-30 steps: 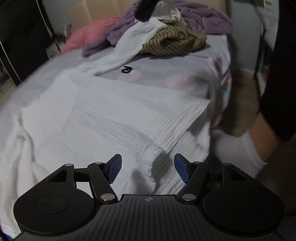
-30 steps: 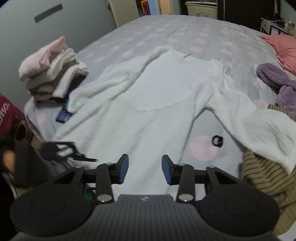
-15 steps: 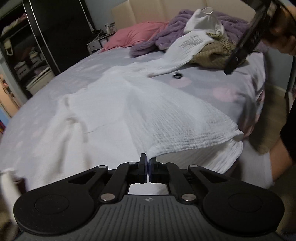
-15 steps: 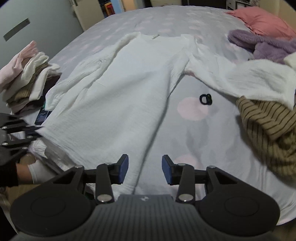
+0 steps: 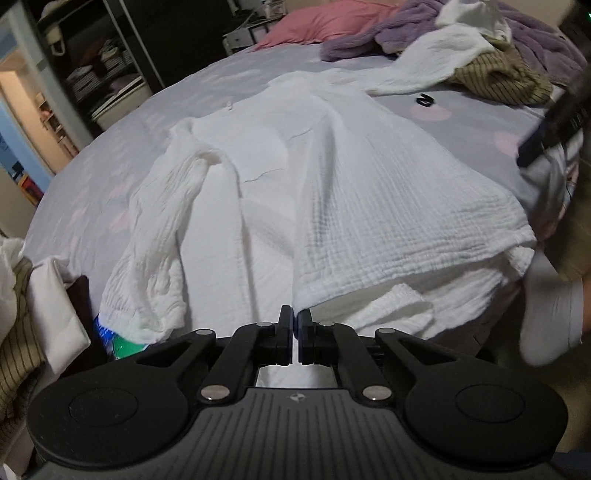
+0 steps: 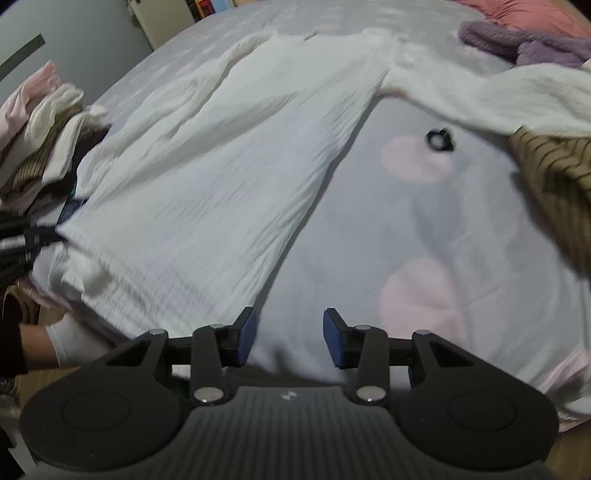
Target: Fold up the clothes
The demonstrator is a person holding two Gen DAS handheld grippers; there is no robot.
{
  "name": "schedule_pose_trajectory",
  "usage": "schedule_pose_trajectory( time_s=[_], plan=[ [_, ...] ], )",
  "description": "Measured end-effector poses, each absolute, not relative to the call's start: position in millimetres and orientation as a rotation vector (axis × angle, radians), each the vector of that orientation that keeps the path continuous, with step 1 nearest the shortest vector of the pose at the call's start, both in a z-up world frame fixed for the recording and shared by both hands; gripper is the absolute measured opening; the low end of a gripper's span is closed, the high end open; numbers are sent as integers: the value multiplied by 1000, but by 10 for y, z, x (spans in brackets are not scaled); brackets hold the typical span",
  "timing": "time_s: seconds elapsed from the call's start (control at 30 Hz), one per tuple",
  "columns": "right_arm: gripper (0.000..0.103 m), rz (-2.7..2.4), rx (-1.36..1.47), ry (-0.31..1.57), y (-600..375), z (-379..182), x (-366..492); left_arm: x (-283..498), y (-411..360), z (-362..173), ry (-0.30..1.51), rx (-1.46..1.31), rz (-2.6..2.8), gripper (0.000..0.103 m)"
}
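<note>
A white crinkled long-sleeved top [image 5: 332, 184] lies spread on the grey bed with pink dots [image 6: 424, 229]. Its collar points away from me and its hem is at the near edge. My left gripper [image 5: 295, 317] is shut on the hem, which rises to the fingertips in a small peak. The right wrist view shows that same gripper [image 6: 33, 236] holding the hem's left part. My right gripper [image 6: 289, 332] is open with nothing between its blue pads [image 6: 245, 332]. It hangs low over bare sheet just right of the top's [image 6: 221, 166] right hem corner.
A small black ring [image 6: 439, 139] lies on the sheet right of the top. Unfolded clothes are heaped at the far right: an olive striped piece [image 5: 498, 77], purple fleece [image 5: 369, 40], a pink pillow [image 5: 325, 22]. Folded clothes [image 6: 40, 140] are stacked left. A person's white-socked foot [image 5: 550, 314] stands by the bed.
My left gripper closed on the hem, then drew back and lifted it. My right gripper sank toward the bed, still open the same width.
</note>
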State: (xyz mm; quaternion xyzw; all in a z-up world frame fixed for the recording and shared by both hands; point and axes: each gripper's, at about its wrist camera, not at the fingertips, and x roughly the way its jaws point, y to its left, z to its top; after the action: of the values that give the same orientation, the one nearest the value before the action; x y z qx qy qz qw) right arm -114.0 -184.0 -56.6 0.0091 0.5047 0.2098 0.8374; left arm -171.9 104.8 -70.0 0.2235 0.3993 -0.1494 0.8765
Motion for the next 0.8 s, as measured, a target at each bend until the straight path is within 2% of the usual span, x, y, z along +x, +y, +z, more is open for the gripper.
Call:
schedule_pose_trajectory(
  time_s=[0.4,0.63,0.8],
  plan=[
    [44,589,42,1129,-1350,-911,-1423,-1717,1116,-720,856,395,-316,1],
    [43,542,174,1158,-1373,-1046,-1445,-1719,1169,-630,830,375,-298,1],
    [43,449,398,1149,-1447,-1101,-1507,-1737,1177,-554,808,363,-285,1]
  ],
)
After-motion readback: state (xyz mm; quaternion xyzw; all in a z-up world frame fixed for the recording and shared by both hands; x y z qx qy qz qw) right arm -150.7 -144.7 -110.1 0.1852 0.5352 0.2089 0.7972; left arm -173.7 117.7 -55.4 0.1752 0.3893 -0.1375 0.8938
